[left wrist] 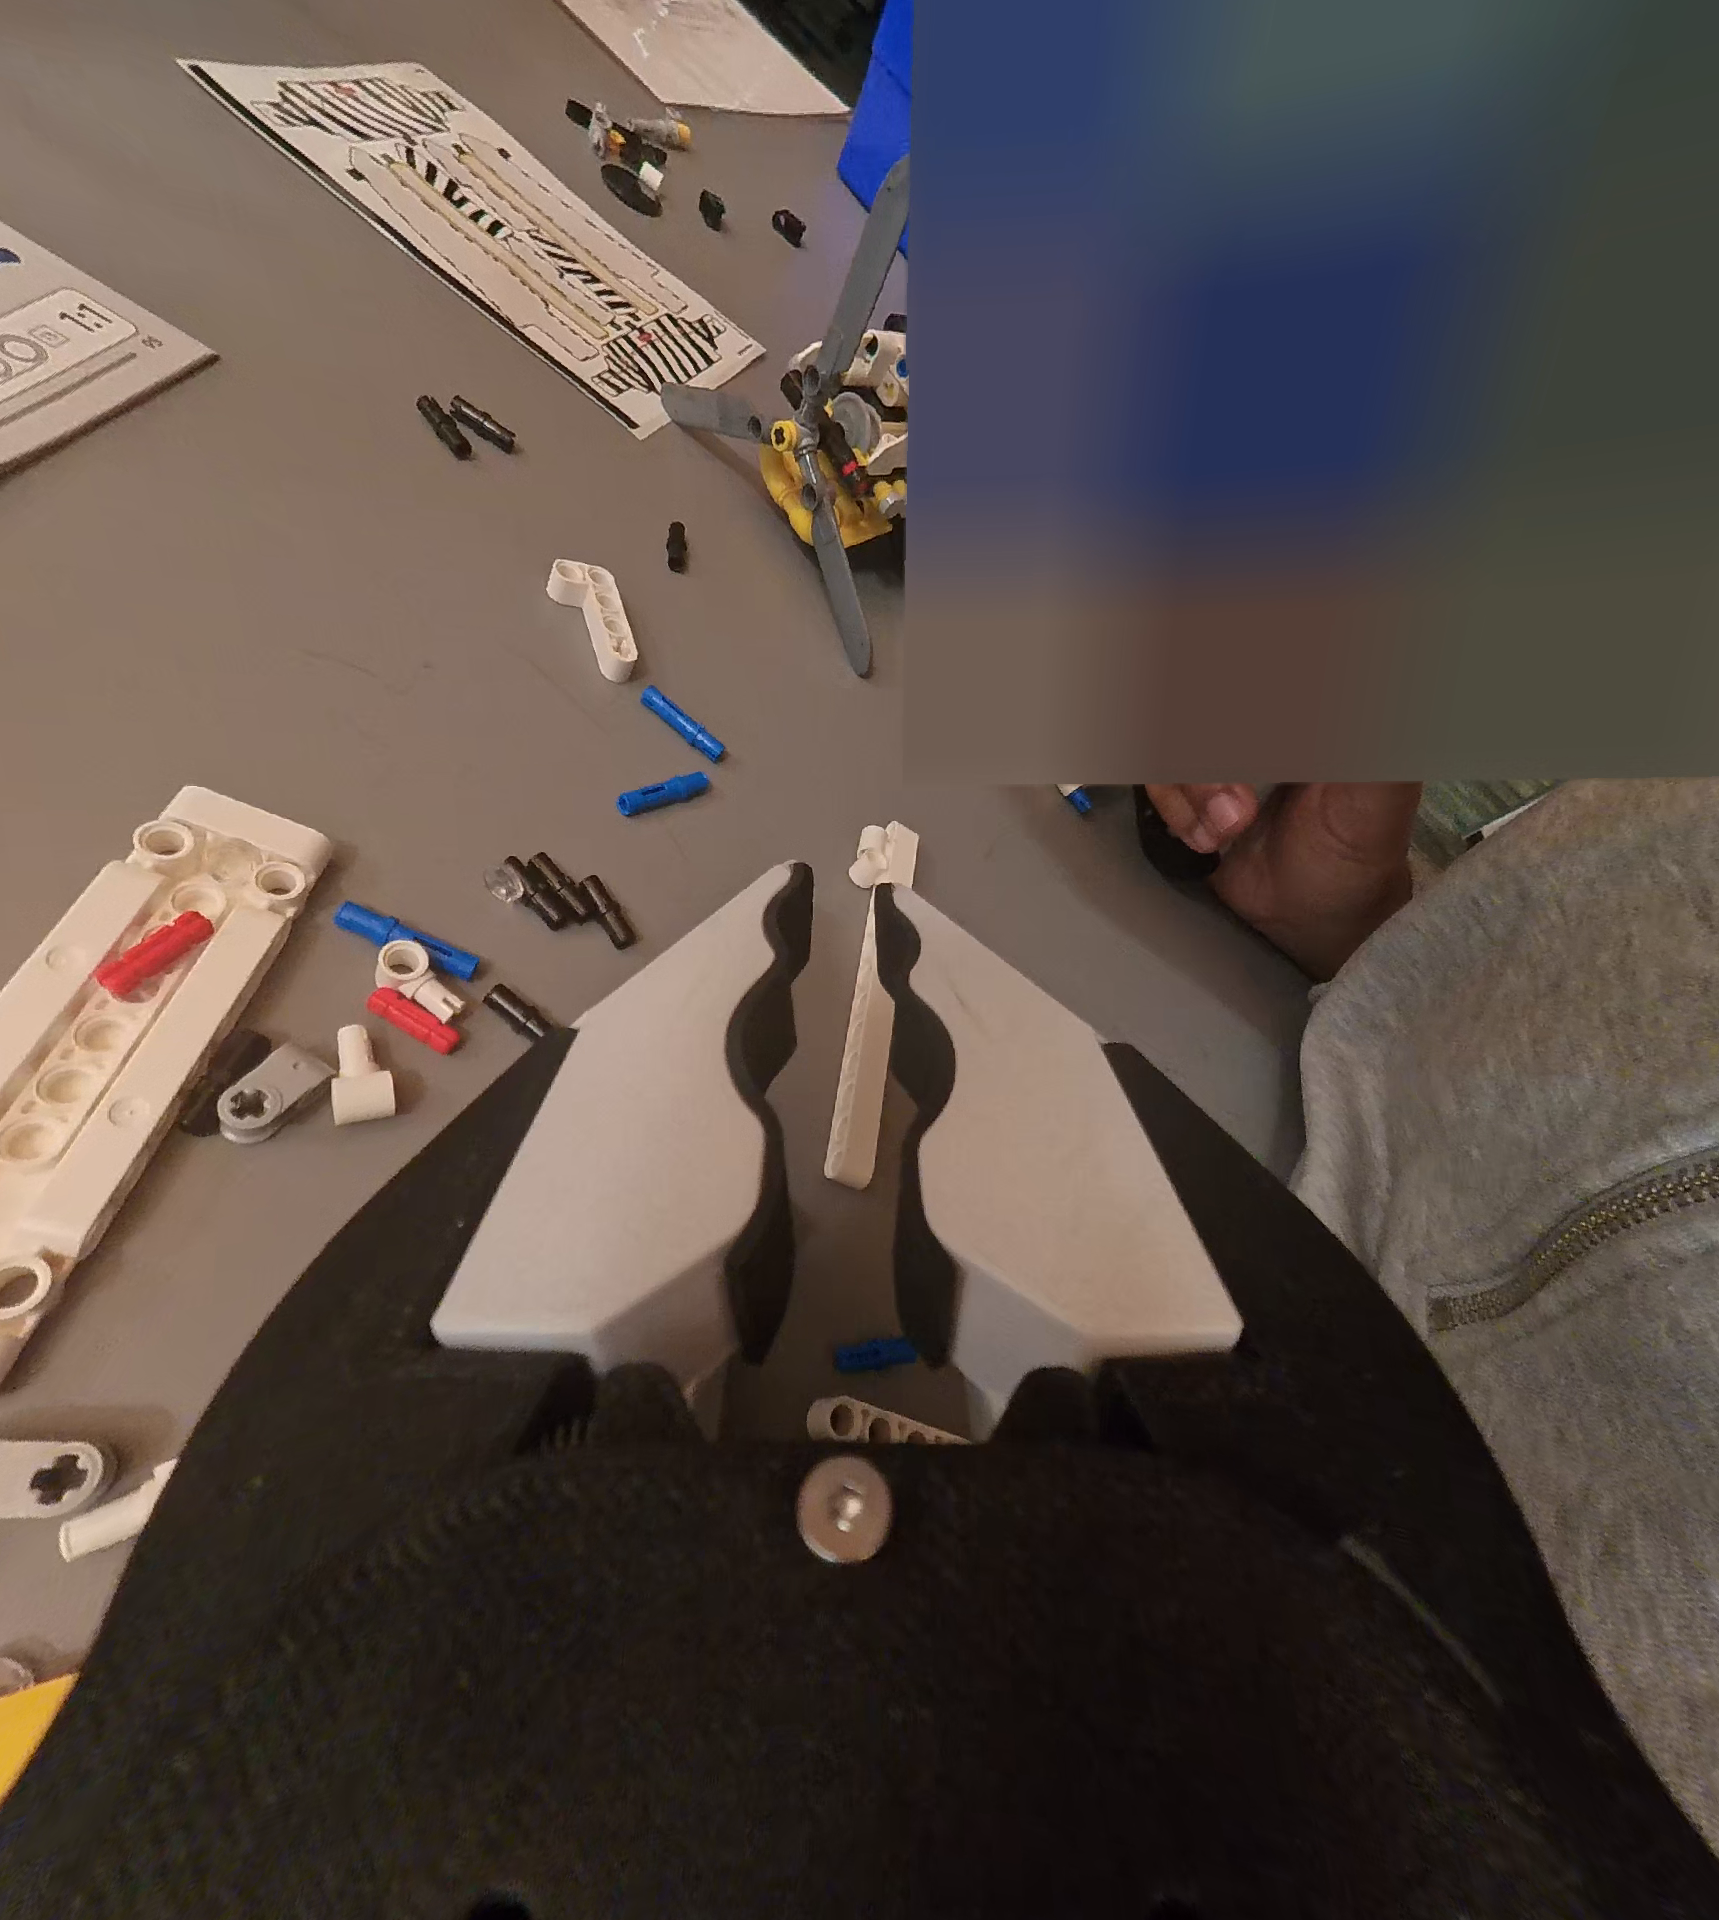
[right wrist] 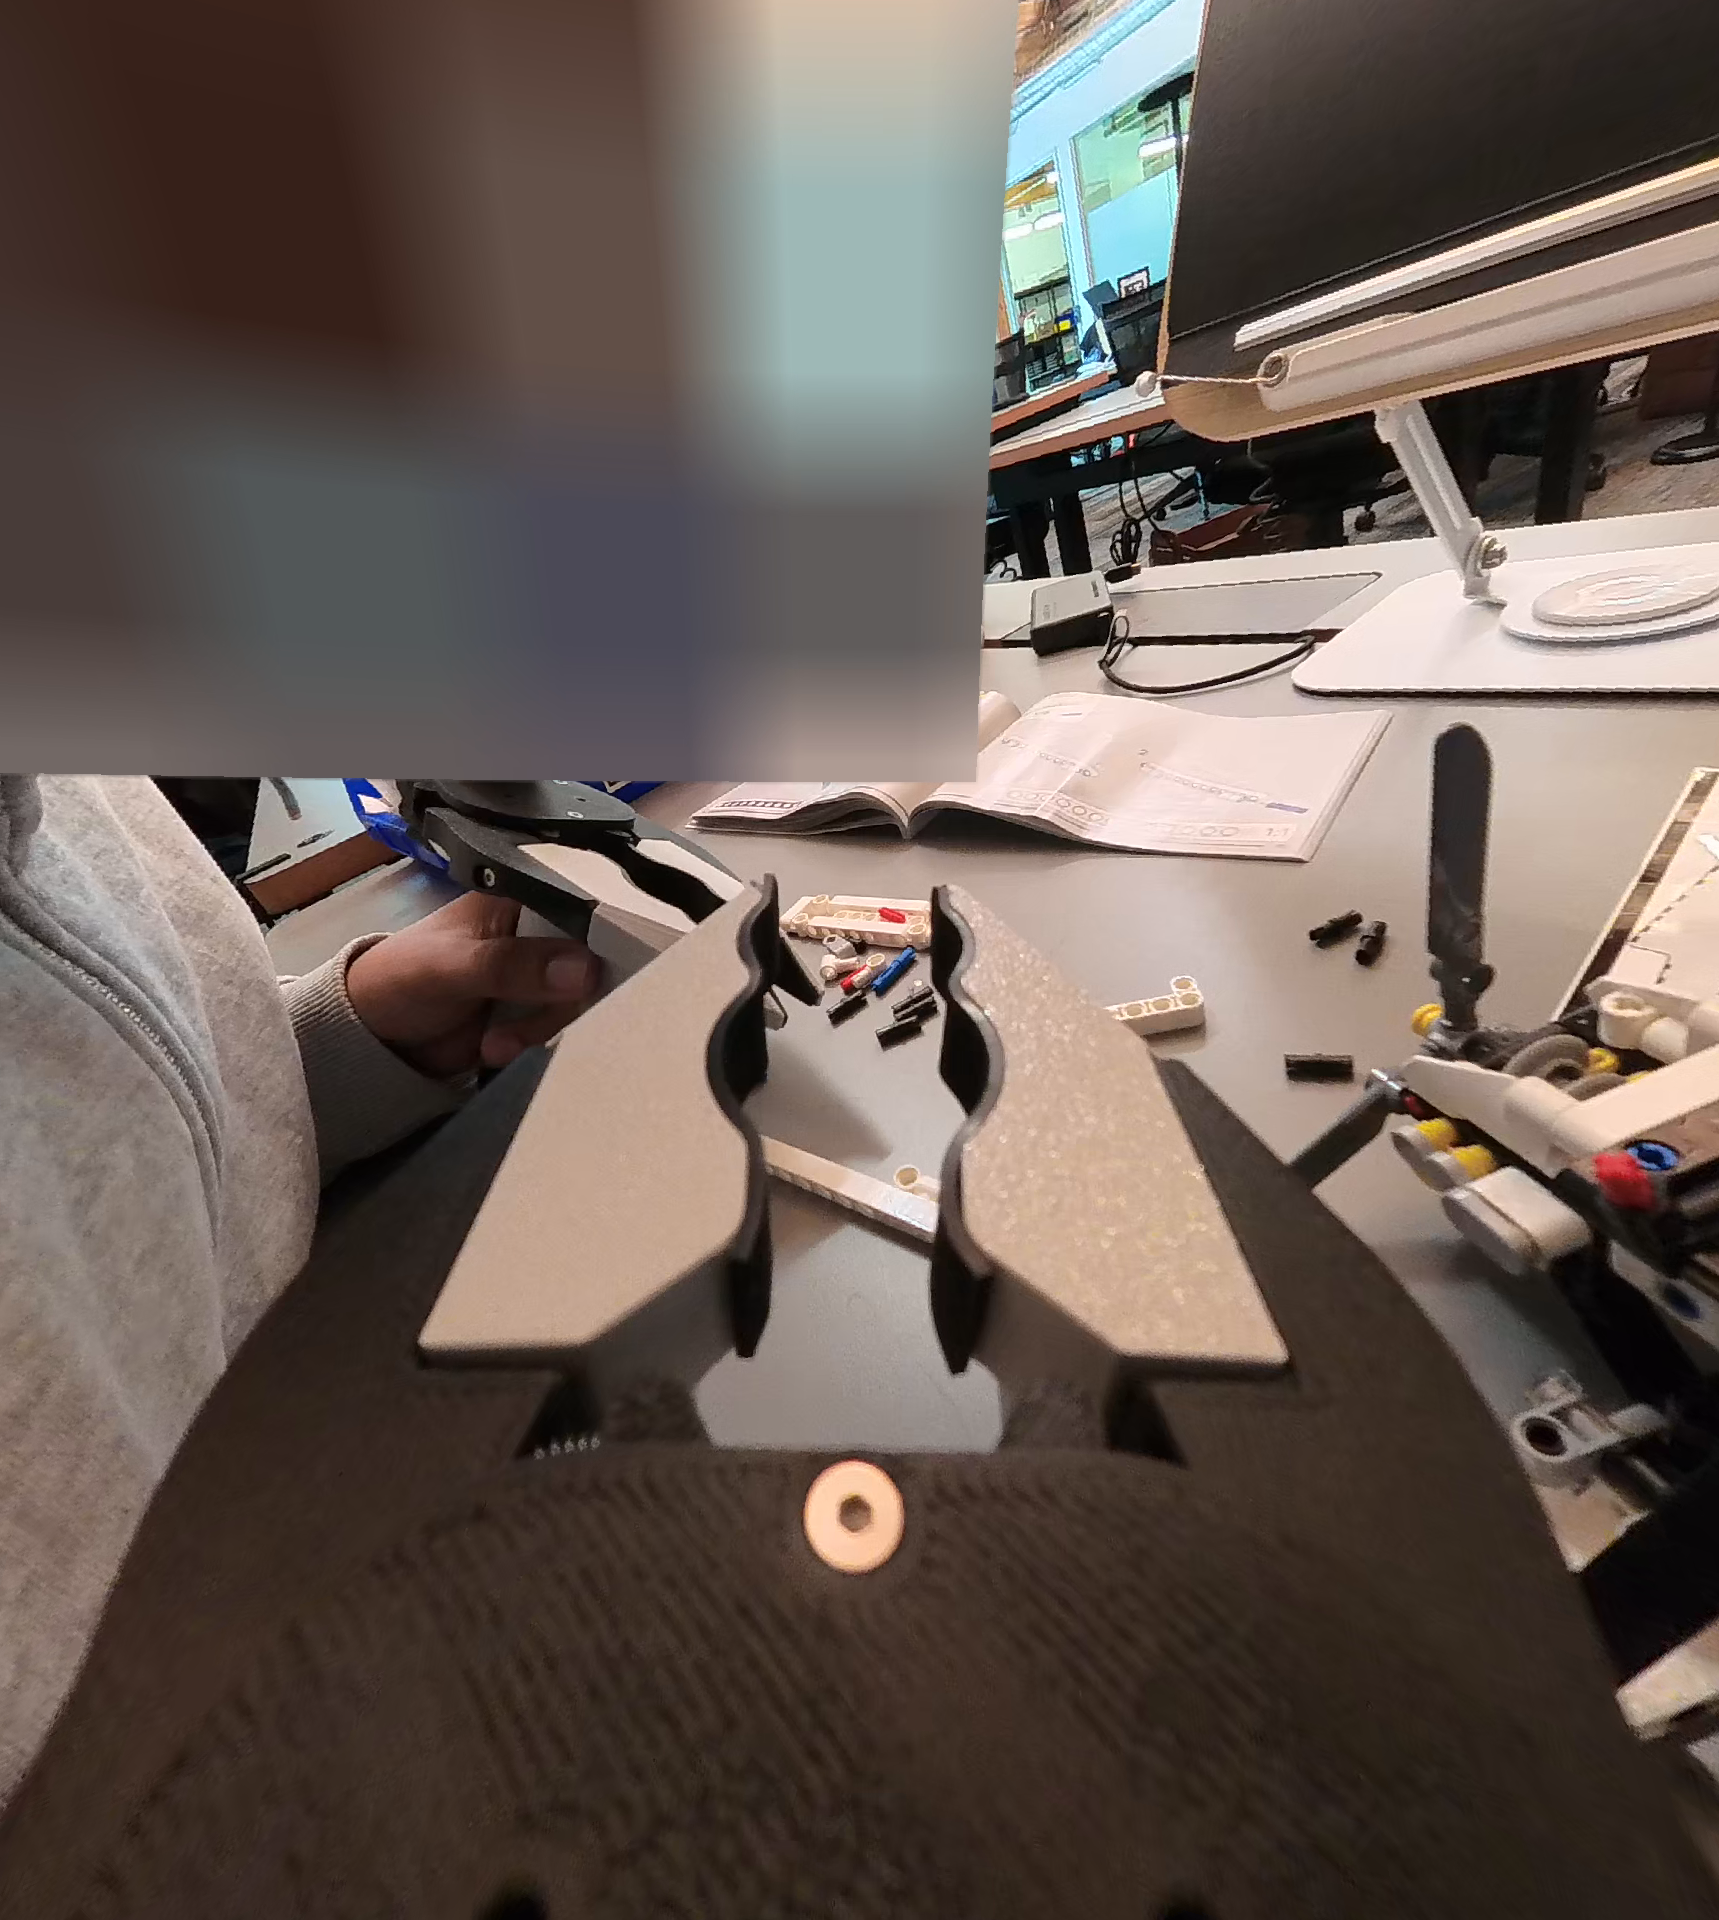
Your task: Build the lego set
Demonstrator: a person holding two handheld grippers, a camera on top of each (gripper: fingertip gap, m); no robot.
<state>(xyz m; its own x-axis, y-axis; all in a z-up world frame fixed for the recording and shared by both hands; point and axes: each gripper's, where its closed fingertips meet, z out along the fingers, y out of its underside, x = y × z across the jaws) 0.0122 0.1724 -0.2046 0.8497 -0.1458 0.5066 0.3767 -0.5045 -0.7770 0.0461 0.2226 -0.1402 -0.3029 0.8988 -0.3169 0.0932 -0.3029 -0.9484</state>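
Note:
A long white beam (left wrist: 860, 1039) with a small white connector (left wrist: 886, 844) at its far end lies flat on the grey table (left wrist: 315, 623). My left gripper (left wrist: 842, 883) hovers over the beam with its jaws a narrow gap apart; the beam runs between them, close to the right finger. It holds nothing. My right gripper (right wrist: 853, 899) is open and empty above the same beam (right wrist: 855, 1184). The left gripper (right wrist: 793, 987) shows just beyond its left finger. The partly built model with grey propeller blades (left wrist: 813, 436) stands farther off, and close on the right in the right wrist view (right wrist: 1561, 1143).
A large white panel (left wrist: 107, 1039) with a red pin lies at left. Blue pins (left wrist: 683, 722), black pins (left wrist: 574, 899) and a white bent beam (left wrist: 595, 618) are scattered around. A sticker sheet (left wrist: 481, 229) and an instruction booklet (right wrist: 1094, 779) lie farther back. A person's grey sleeve (left wrist: 1561, 1143) fills the right. The gap from one gripper's tips to the other's is roughly 9 cm.

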